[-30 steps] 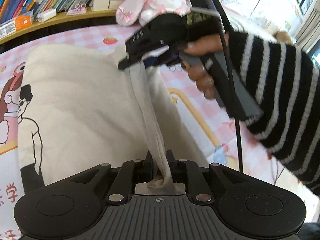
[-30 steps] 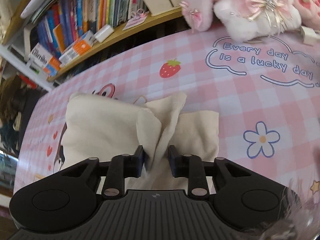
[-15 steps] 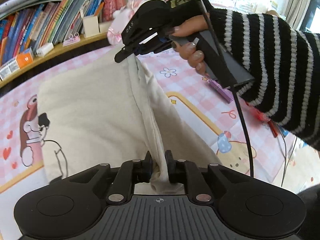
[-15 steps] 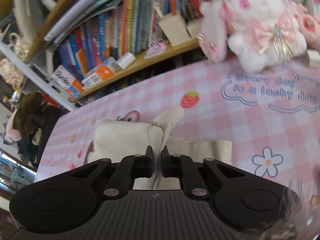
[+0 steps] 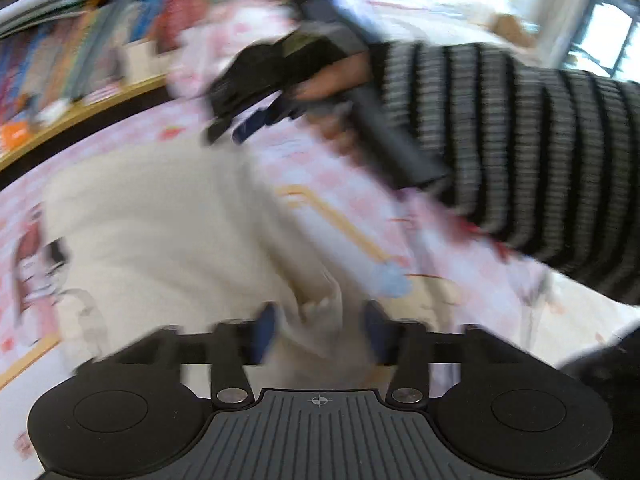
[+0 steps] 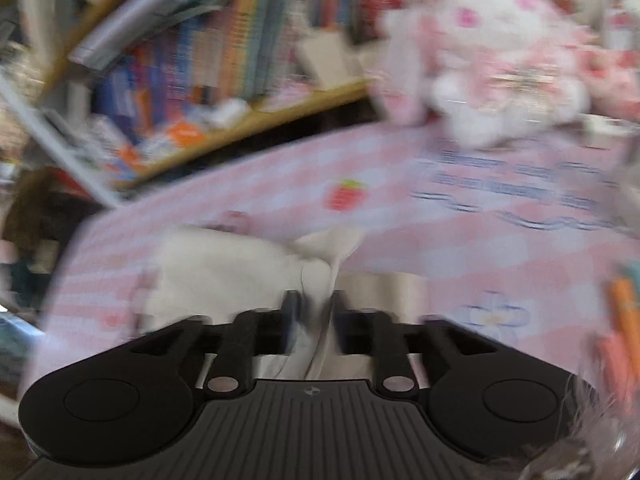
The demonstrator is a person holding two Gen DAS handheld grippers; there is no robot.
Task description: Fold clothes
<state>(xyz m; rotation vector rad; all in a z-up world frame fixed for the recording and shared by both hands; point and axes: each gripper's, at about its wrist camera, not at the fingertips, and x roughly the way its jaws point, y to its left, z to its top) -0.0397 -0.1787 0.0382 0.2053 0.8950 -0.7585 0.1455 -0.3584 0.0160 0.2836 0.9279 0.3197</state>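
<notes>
Both views are motion-blurred. A cream garment (image 5: 168, 232) lies on the pink checked tablecloth (image 5: 352, 168); it also shows in the right wrist view (image 6: 224, 268). My left gripper (image 5: 320, 316) is open, its jaws spread apart with a ridge of the cloth lying loose between them. My right gripper (image 6: 314, 308) has its jaws a little apart around a raised fold of the cloth. In the left wrist view the right gripper (image 5: 240, 128) hangs above the far edge of the garment, with no cloth in it there.
A bookshelf (image 6: 208, 64) runs along the far side of the table. A white and pink plush toy (image 6: 492, 56) sits at the back. Orange pens (image 6: 624, 312) lie at the right. A striped sleeve (image 5: 540, 152) crosses the right of the left wrist view.
Both grippers have opened and let go of the cream cloth, which has dropped back onto the table. The right gripper has pulled away from the garment's edge. Both cameras are moving fast.
</notes>
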